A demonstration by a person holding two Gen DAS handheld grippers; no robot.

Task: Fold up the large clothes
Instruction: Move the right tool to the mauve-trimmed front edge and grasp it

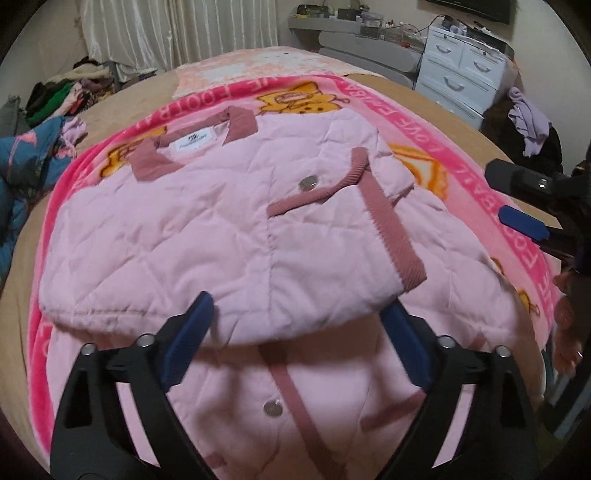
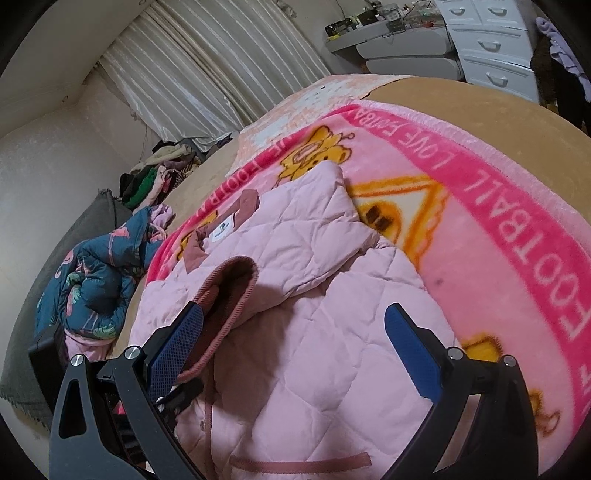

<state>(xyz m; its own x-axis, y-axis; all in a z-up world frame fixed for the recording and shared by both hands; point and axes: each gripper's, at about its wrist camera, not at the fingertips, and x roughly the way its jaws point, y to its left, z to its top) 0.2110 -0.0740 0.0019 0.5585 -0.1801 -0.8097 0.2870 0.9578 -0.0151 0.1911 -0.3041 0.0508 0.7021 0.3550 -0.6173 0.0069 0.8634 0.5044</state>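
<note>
A pink quilted jacket (image 1: 207, 229) with dusty-rose ribbed trim lies front up on a pink cartoon blanket (image 1: 476, 192), sleeves folded across its chest. One ribbed cuff (image 1: 391, 221) rests on the right side of the chest. My left gripper (image 1: 299, 325) hovers open over the jacket's folded lower edge, and its blue pads (image 1: 188, 343) grip nothing. My right gripper (image 2: 295, 321) is open above the jacket (image 2: 314, 314), its left finger beside the open ribbed cuff (image 2: 229, 284). In the left wrist view the right gripper (image 1: 513, 199) stands open at the right edge.
The blanket covers a tan bed (image 1: 436, 107). A blue floral quilt (image 2: 92, 280) and a pile of clothes (image 2: 155, 177) lie at the left. White drawers (image 1: 461, 77), a cluttered grey desk (image 1: 354, 33) and curtains (image 1: 177, 29) stand behind. A hand (image 1: 569, 332) shows at the right.
</note>
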